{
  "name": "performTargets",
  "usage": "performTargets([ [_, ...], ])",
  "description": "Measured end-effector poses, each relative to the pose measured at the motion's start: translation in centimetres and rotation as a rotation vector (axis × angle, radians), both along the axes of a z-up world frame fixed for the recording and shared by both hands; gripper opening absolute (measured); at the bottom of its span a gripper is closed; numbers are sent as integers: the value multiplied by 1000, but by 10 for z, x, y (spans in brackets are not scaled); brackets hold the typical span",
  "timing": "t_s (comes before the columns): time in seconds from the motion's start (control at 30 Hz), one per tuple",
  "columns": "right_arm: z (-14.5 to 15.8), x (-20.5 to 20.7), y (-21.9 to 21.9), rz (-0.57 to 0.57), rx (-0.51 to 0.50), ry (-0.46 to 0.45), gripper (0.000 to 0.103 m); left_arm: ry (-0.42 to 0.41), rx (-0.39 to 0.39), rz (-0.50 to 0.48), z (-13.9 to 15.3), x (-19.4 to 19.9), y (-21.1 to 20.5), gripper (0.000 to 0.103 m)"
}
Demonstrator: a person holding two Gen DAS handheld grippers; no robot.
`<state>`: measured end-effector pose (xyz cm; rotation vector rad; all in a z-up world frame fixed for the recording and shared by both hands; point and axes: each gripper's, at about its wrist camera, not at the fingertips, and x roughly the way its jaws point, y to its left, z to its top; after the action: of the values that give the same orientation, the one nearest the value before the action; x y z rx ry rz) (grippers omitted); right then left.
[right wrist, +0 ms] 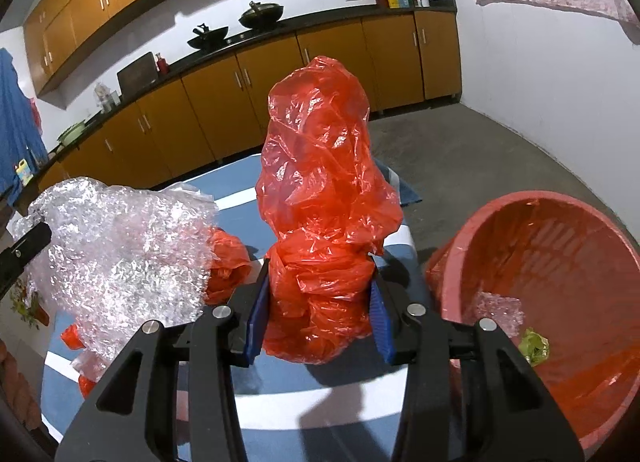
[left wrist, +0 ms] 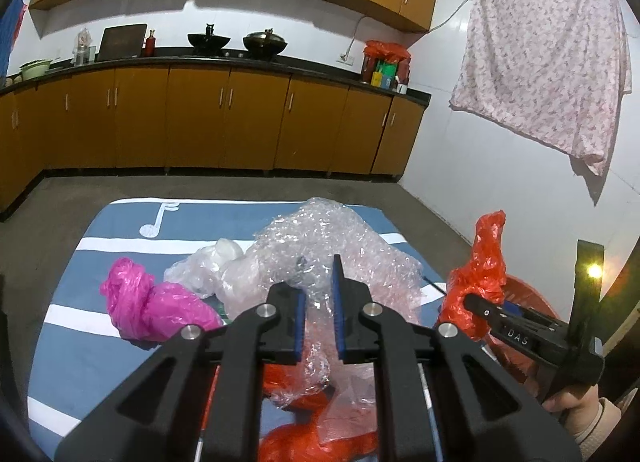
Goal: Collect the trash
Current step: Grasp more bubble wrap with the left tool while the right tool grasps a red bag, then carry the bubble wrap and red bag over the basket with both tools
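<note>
1. A blue cloth with white stripes and a music note [left wrist: 120, 230] covers the surface below both pairs of fingers, with kitchen cabinets [left wrist: 224, 118] well beyond them.
2. A red waste basket [right wrist: 560, 262], lined with red plastic, tilts open just right of the right fingers; bubble-wrap scraps and a green scrap lie inside.
3. A crumpled sheet of bubble wrap [left wrist: 332, 242] is pinched between the left gripper [left wrist: 319, 314] fingers, which have closed tight on it, the bulk billowing ahead of them.
4. A red plastic bag [right wrist: 320, 182] stands tall between the right gripper [right wrist: 318, 318] fingers, which press on its lower part from both sides.
5. A pink plastic bag [left wrist: 152, 302] lies left of the left fingers, touching a clear plastic bag [left wrist: 208, 266].
6. More red plastic [left wrist: 296, 442] lies beneath the left fingers.
</note>
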<state>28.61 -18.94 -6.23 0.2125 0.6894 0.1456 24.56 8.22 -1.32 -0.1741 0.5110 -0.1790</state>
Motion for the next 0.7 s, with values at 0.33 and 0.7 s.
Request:
performTargets([
  [0.33,11,-22,-29,-35,-3,-30,44,-45,-13,-43,21,-11,-21,12],
  [0.7,25,-56,-89,-146,-36,-62,44,-77,-42,-159,35,-17,-80,12],
])
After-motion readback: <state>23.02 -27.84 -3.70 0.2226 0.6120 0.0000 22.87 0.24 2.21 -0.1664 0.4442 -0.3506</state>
